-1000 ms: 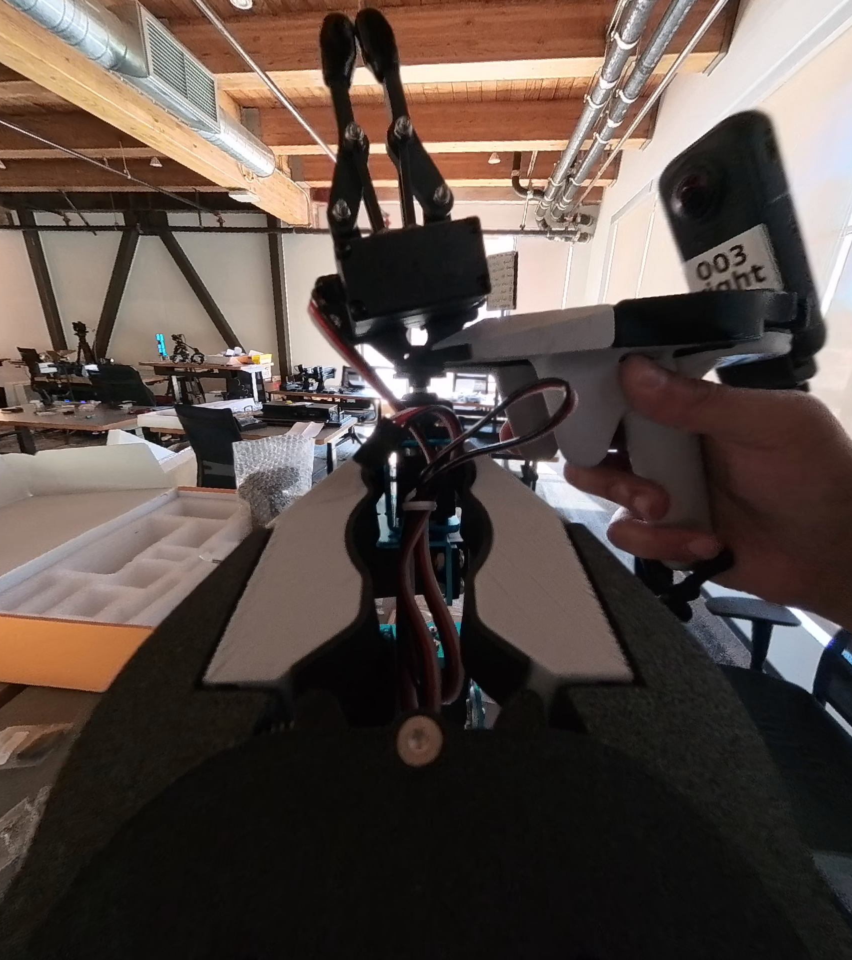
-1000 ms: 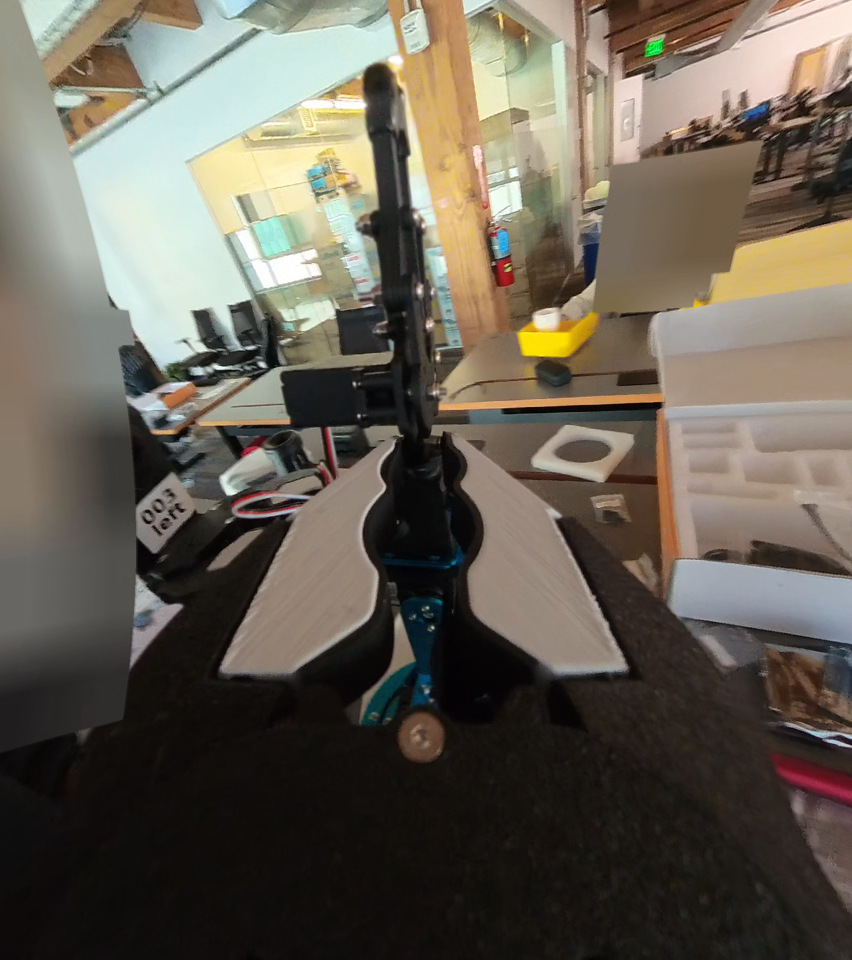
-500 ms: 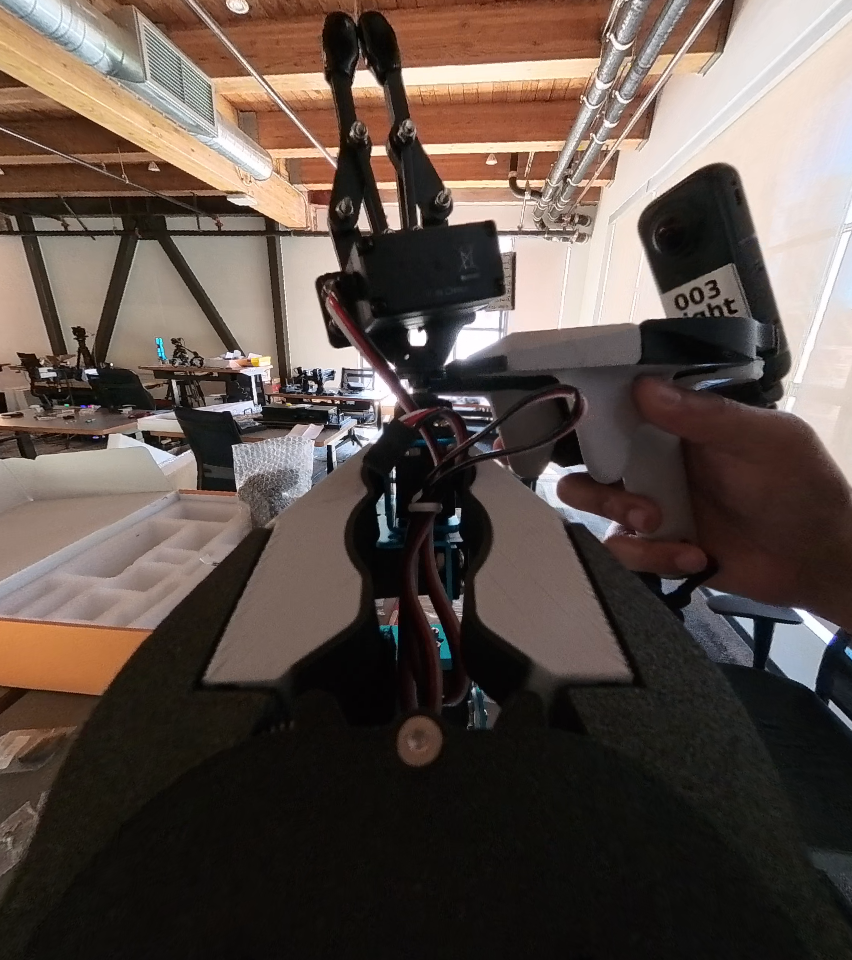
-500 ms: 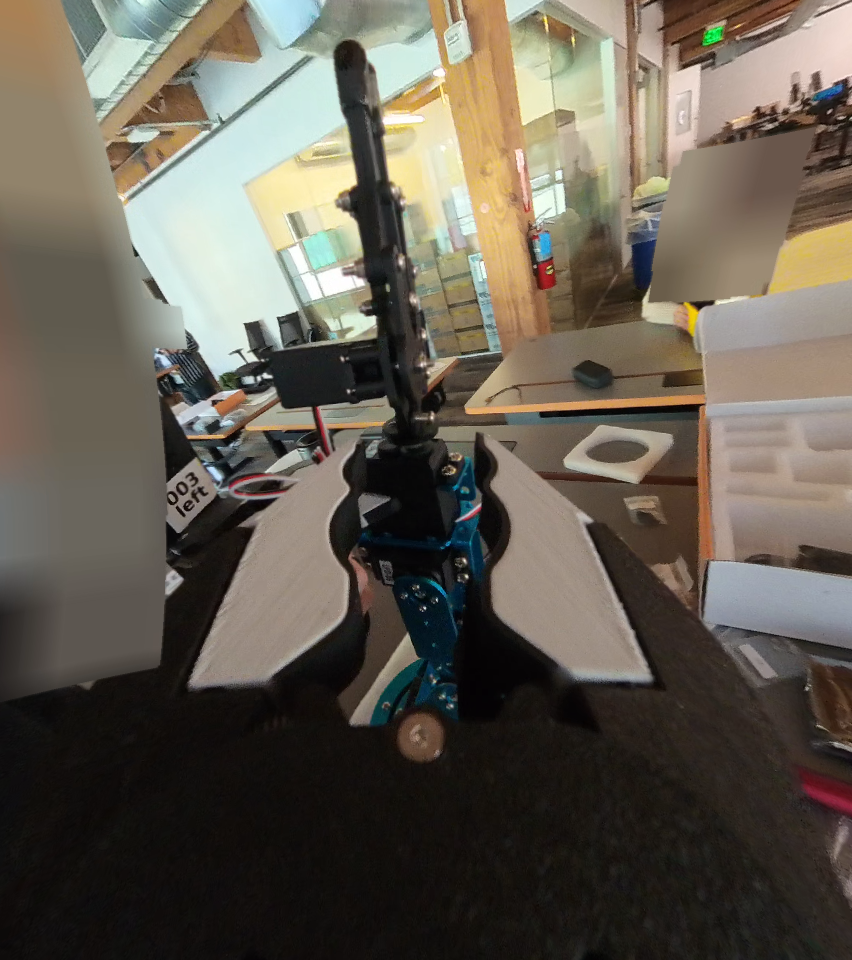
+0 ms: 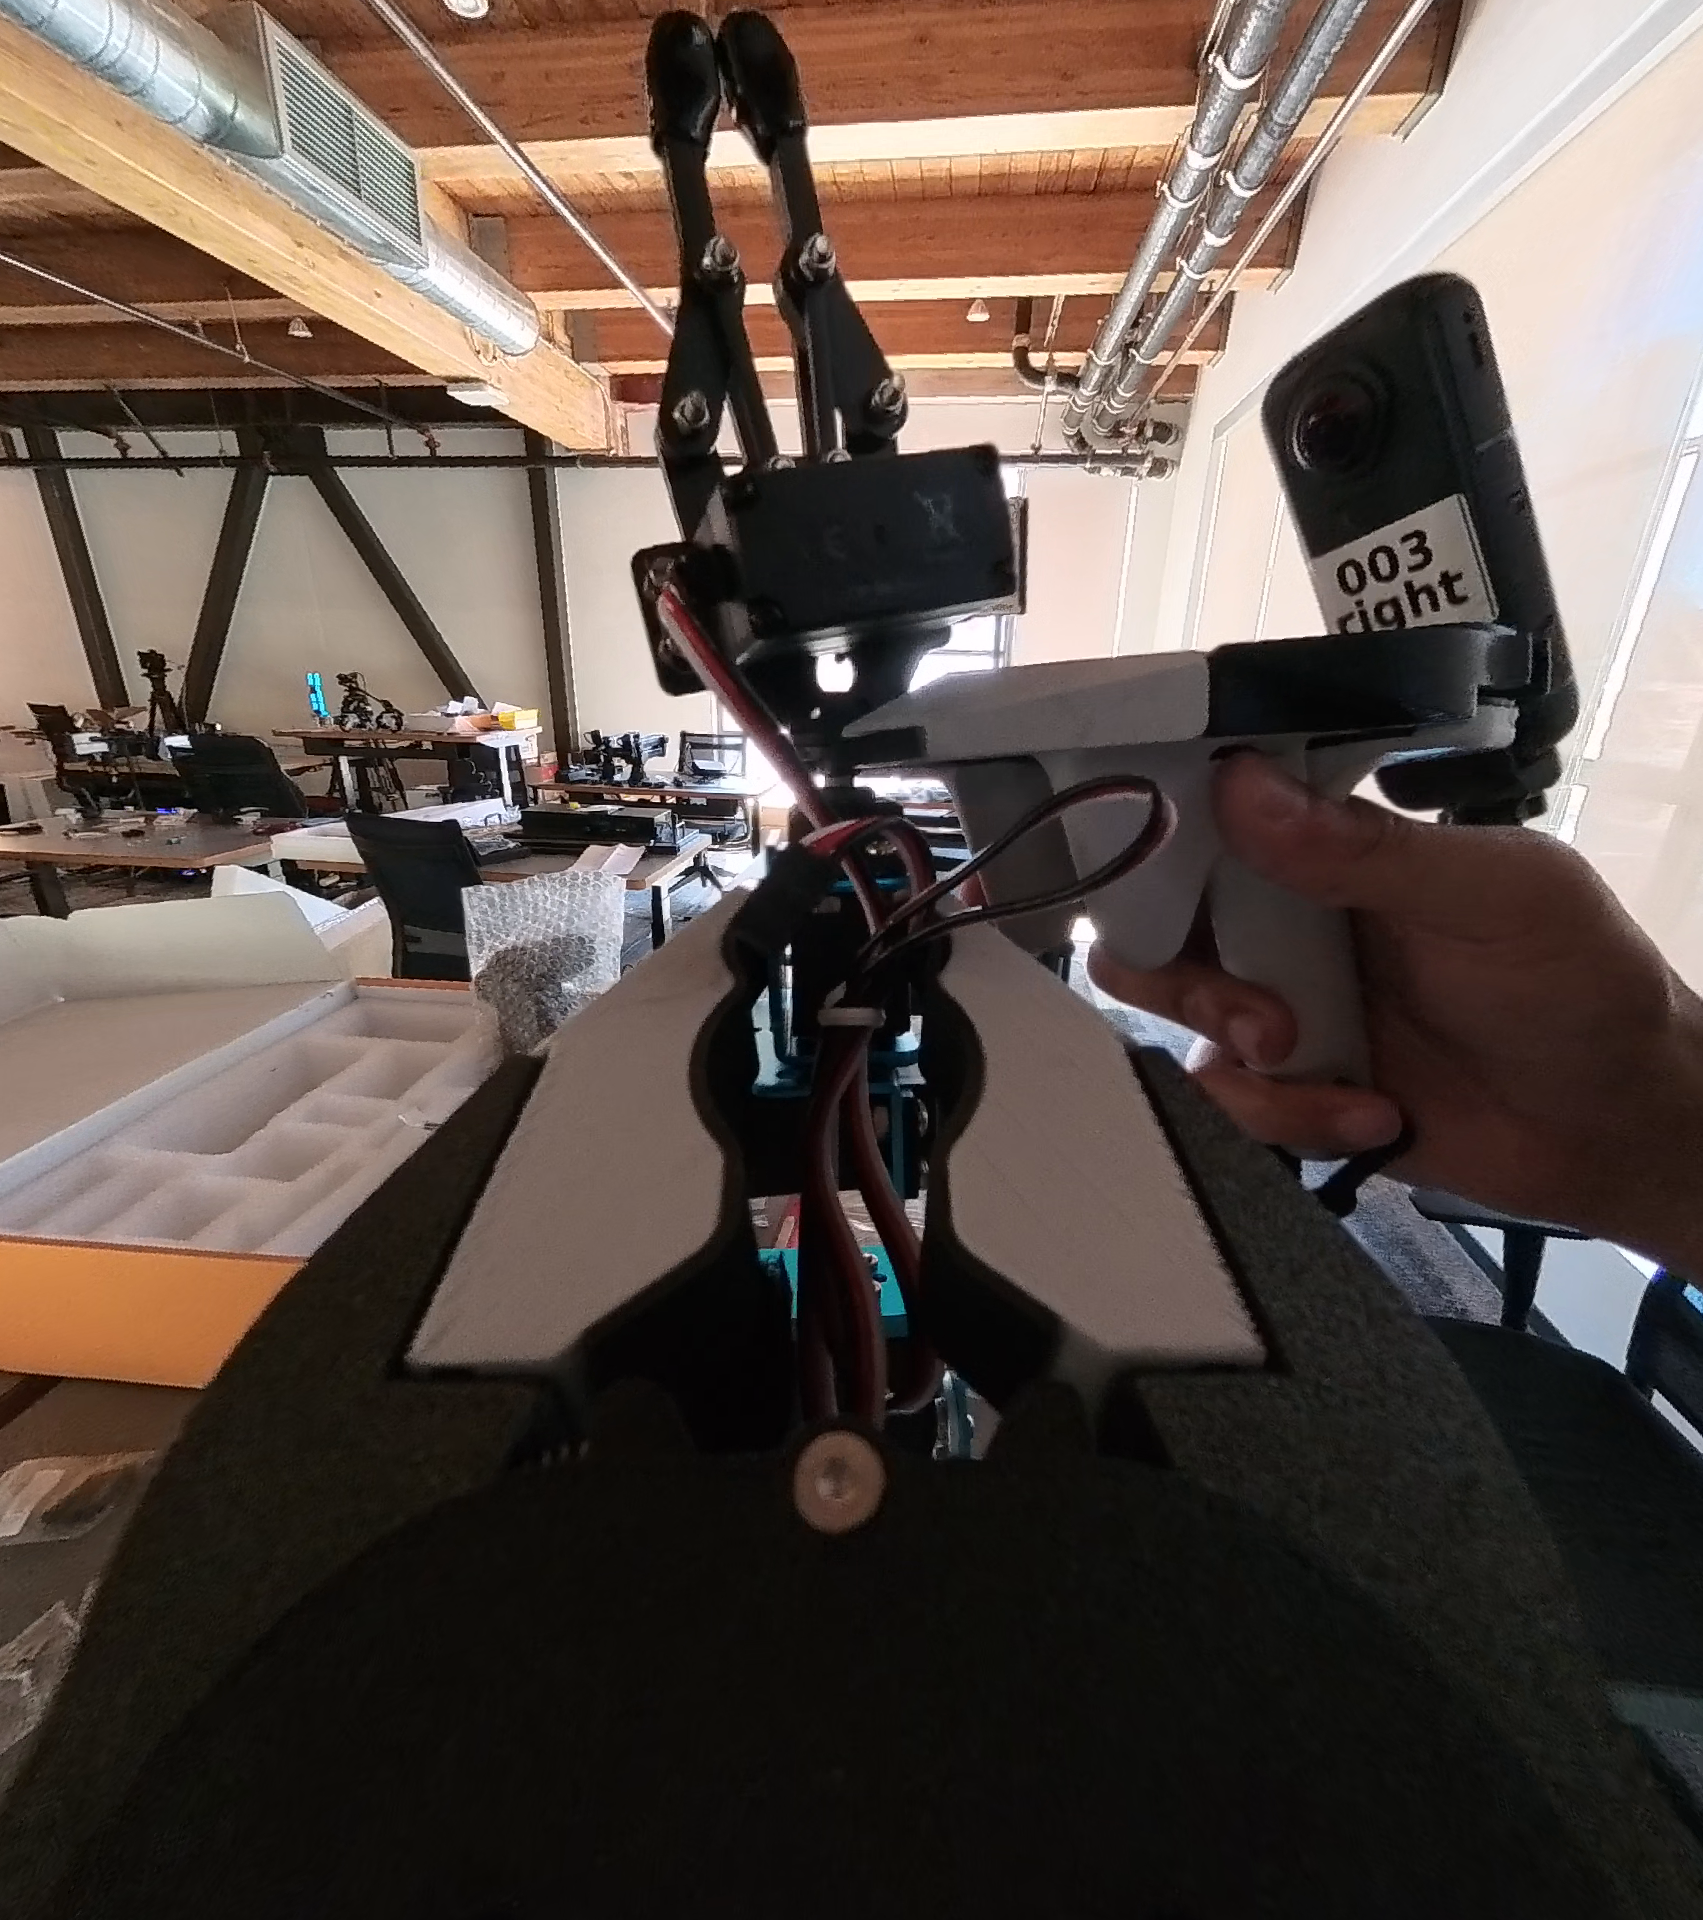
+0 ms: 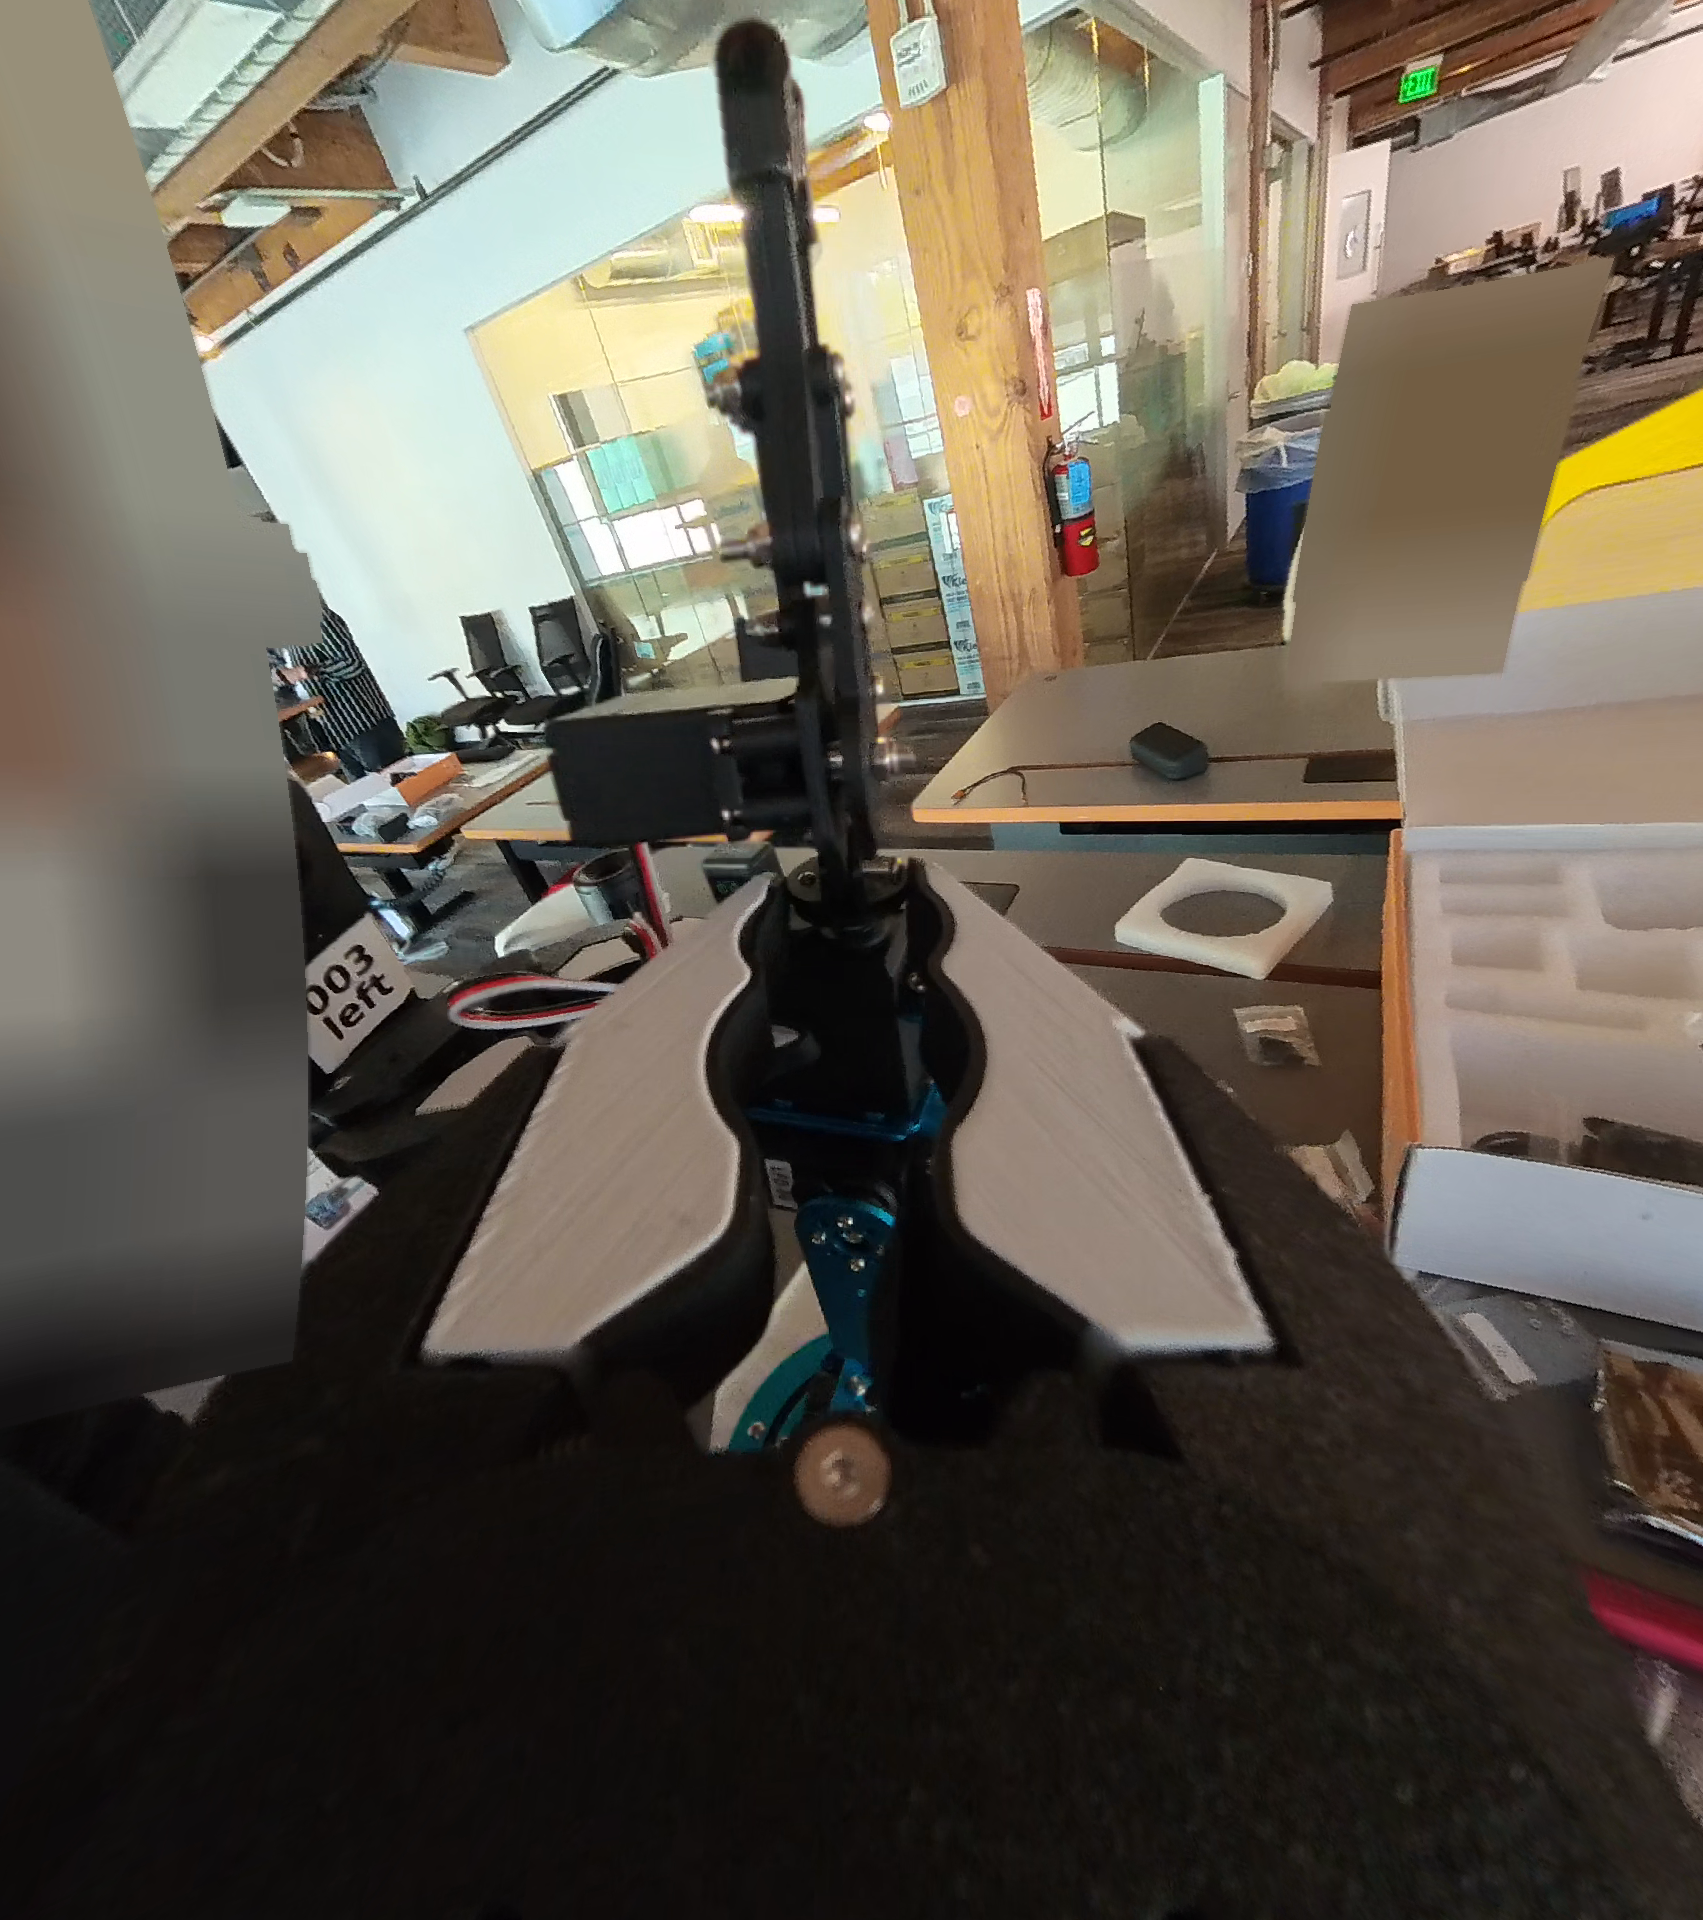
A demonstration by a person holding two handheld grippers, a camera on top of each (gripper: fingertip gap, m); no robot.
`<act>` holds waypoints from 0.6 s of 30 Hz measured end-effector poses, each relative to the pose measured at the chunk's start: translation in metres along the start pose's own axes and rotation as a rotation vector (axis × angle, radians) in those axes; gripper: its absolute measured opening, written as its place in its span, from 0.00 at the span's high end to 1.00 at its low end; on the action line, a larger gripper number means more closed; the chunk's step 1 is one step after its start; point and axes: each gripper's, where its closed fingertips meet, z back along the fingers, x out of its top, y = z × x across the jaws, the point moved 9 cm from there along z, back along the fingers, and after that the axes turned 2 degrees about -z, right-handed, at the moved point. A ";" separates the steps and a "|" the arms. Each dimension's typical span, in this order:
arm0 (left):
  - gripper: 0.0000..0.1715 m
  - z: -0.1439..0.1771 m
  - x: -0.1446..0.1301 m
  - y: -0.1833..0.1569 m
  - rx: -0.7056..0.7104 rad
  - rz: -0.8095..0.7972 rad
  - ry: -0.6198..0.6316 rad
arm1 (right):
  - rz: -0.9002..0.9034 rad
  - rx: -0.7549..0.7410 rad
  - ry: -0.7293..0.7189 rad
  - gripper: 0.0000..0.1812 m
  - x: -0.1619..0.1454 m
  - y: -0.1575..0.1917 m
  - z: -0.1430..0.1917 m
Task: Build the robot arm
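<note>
Both grippers clamp the small black-and-blue servo robot arm (image 5: 831, 1049), held upright in the air. Left gripper (image 5: 839, 1039) pinches its blue bracket and red-brown wire bundle (image 5: 852, 1226); right gripper (image 6: 842, 1049) grips the black servo block above. White foam-lined box (image 6: 1595, 997) sits just right. Best to keep both grips level, no twist, wires unpinched.

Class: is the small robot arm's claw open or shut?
Shut: the claw's two black tips touch, seen in the left wrist view.
</note>
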 end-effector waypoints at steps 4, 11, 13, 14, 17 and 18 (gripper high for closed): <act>0.87 0.002 0.001 0.000 0.000 -0.005 -0.002 | -0.026 0.036 -0.011 0.89 -0.001 0.000 -0.001; 0.87 0.002 0.001 0.001 -0.019 0.013 -0.009 | -0.109 0.130 -0.042 0.88 -0.004 -0.007 0.001; 0.87 0.002 0.001 0.001 -0.020 0.015 -0.011 | -0.116 0.145 -0.045 0.88 -0.004 -0.008 0.000; 0.87 0.003 0.001 0.002 -0.022 0.016 -0.011 | -0.127 0.159 -0.047 0.89 -0.005 -0.009 0.000; 0.87 0.003 0.001 0.002 -0.026 0.021 -0.012 | -0.170 0.197 -0.061 0.88 -0.007 -0.011 0.000; 0.87 0.003 0.000 0.002 -0.027 0.023 -0.012 | -0.184 0.209 -0.066 0.88 -0.007 -0.012 0.000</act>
